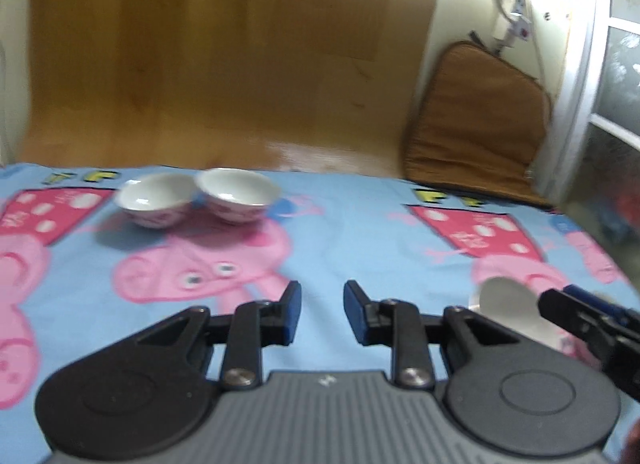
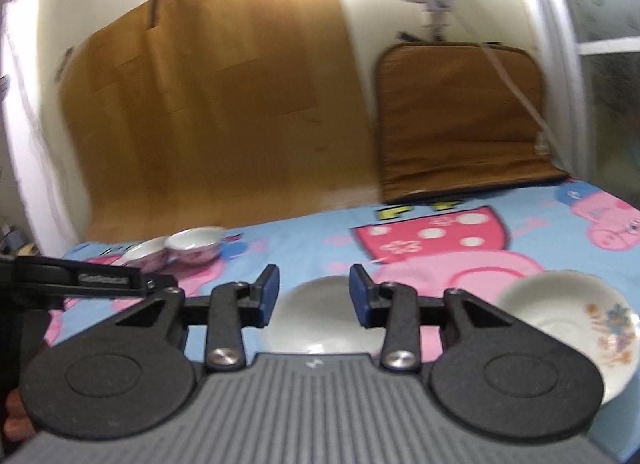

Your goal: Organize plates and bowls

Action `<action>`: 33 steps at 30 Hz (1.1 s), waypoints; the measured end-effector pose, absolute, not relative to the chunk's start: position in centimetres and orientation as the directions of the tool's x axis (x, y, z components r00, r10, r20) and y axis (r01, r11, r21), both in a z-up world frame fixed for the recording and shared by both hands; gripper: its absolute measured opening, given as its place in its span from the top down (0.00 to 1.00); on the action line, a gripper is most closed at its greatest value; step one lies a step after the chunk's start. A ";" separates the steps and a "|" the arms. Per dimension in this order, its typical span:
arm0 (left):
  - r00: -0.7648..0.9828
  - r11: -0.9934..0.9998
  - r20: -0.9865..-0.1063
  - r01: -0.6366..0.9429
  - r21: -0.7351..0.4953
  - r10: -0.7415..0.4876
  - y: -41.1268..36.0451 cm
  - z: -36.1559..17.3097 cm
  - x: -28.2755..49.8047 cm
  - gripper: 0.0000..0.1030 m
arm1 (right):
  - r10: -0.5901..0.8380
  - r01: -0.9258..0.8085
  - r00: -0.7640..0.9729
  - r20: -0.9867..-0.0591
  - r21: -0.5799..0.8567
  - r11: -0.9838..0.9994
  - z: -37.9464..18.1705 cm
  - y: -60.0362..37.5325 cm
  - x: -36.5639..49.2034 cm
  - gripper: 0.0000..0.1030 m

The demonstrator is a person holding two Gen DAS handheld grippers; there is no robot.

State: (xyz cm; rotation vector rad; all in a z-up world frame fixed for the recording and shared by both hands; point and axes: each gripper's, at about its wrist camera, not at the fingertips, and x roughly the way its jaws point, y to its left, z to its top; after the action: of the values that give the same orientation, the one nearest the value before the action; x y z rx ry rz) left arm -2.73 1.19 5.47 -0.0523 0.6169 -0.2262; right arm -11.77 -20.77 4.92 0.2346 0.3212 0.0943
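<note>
Two small white bowls with pink patterns stand side by side on the cartoon cloth, the left bowl [image 1: 154,200] touching the right bowl [image 1: 236,194]; both show far left in the right wrist view [image 2: 194,248]. A plain white plate [image 2: 320,316] lies just below my open right gripper [image 2: 314,300]. A flowered plate [image 2: 580,324] lies to its right. My left gripper [image 1: 322,314] is open and empty above bare cloth, well in front of the bowls. The plain plate [image 1: 508,310] and the right gripper [image 1: 592,324] show at its right.
The blue pig-print cloth [image 1: 360,232] covers the surface. A wooden board [image 1: 224,56] leans at the back. A brown cushion [image 1: 476,120] stands at the back right beside a window frame [image 1: 580,76]. The left gripper's body [image 2: 80,284] crosses the left edge.
</note>
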 end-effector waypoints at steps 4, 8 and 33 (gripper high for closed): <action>0.802 0.986 -0.573 0.143 -0.091 -0.169 3.3 5.0 -3.2 0.73 | 0.201 -0.136 0.926 -0.320 0.215 0.967 4.7 -18.1 -11.9 0.60; 0.808 0.992 -0.575 0.105 -0.071 -0.127 5.0 4.4 -3.6 0.71 | 0.256 -0.198 0.900 -0.354 0.191 0.961 4.2 -15.9 -12.1 0.60; 0.859 0.988 -0.512 -0.098 -0.122 0.022 14.9 2.1 -2.3 0.63 | 0.449 -0.283 0.785 -0.426 0.399 0.872 6.5 -12.1 -5.6 0.61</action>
State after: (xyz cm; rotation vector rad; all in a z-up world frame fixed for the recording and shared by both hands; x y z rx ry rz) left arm -2.27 14.88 2.12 -0.1459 0.5347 0.0633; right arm -5.61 -12.09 6.50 0.3255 0.5365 0.4022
